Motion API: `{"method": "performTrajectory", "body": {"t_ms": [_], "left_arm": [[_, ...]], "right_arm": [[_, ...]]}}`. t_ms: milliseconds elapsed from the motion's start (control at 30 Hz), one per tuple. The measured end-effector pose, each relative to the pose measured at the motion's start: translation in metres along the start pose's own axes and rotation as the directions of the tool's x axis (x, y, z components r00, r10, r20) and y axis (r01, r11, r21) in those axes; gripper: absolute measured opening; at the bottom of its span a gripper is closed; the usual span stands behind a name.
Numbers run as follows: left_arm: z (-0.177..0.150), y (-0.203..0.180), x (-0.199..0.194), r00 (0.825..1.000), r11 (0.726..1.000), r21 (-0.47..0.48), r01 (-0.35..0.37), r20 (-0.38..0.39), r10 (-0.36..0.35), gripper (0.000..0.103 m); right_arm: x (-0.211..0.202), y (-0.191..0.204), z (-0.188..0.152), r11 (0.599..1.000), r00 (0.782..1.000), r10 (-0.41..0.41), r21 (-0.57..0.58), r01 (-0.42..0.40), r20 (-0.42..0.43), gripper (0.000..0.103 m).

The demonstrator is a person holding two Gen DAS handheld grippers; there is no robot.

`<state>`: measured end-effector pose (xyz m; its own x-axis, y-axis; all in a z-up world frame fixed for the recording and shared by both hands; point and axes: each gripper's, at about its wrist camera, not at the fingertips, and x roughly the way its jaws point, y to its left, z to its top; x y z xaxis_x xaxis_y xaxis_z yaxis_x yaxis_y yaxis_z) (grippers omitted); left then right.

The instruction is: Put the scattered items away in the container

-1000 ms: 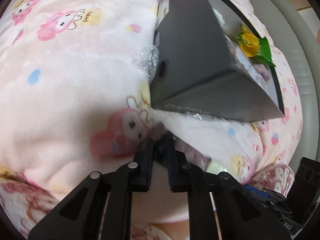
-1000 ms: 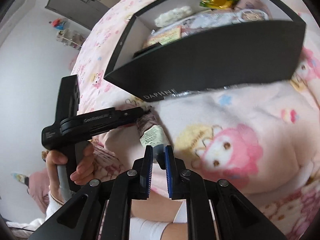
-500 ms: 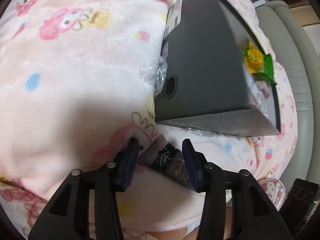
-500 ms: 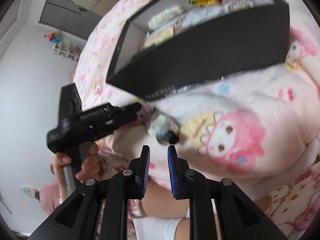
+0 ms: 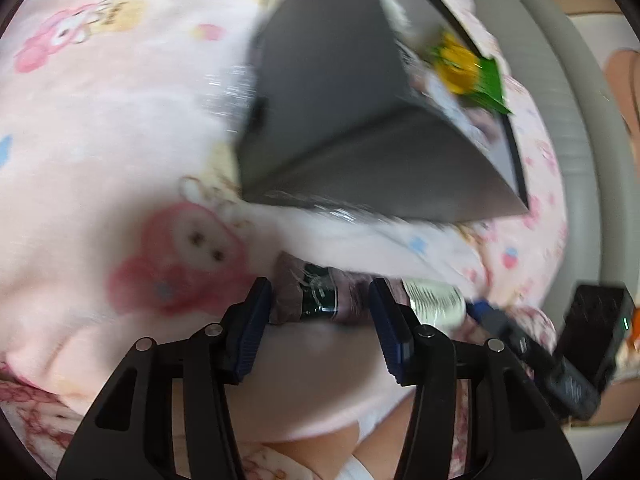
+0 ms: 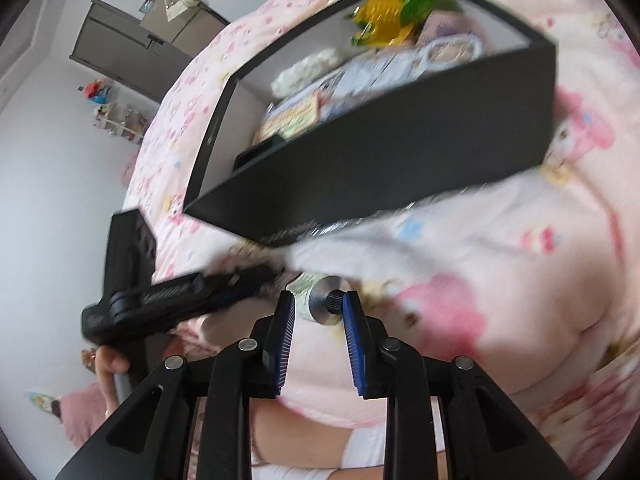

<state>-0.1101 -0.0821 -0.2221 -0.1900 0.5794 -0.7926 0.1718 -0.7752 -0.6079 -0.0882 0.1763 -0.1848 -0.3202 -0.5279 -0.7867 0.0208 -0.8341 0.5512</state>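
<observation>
A squeeze tube (image 5: 320, 296) with a dark label and a white cap end lies on the pink blanket in front of the black box (image 5: 332, 92). My left gripper (image 5: 320, 300) is open, its jaws on either side of the tube's crimped end. My right gripper (image 6: 319, 308) is open around the tube's small black cap (image 6: 332, 302). The black box (image 6: 380, 152) holds several items, among them a yellow and green packet (image 6: 392, 16). The left gripper's body (image 6: 168, 300) shows in the right wrist view.
The pink cartoon-print blanket (image 5: 100, 140) covers a rounded surface. A grey padded edge (image 5: 560, 120) runs along the right. A dark cabinet (image 6: 132, 52) and a white wall lie far left. The right gripper's body (image 5: 560, 360) is at lower right.
Both grippers have opened from shut. The left one has moved around the tube's flat end and the right one around its cap end.
</observation>
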Motion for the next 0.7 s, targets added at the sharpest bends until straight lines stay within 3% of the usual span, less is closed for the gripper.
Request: {"method": "performTrajectory", "body": {"t_ms": [100,267,400,700], "left_arm": [[0.003,-0.009,0.015,0.999,0.999,0.01,-0.033,-0.004,0.033,0.05],[0.013,0.002,0.033,0.999,0.997,-0.062,-0.045,-0.032,0.043,0.054],[0.012,-0.001,0.03,0.999,0.999,-0.024,-0.044,-0.022,0.043,0.053],[-0.009,-0.016,0.0,0.995,0.996,0.051,0.079,0.055,-0.082,0.05]], "right_arm": [[0.003,-0.012,0.005,0.999,0.999,0.024,0.034,-0.024,-0.024,0.023],[0.016,-0.02,0.003,0.999,0.999,-0.006,0.05,0.009,-0.048,0.023],[0.018,-0.017,0.004,0.999,0.999,-0.011,0.035,0.013,-0.046,0.023],[-0.021,-0.008,0.004,0.999,0.999,0.051,-0.012,-0.051,0.013,0.023]]}}
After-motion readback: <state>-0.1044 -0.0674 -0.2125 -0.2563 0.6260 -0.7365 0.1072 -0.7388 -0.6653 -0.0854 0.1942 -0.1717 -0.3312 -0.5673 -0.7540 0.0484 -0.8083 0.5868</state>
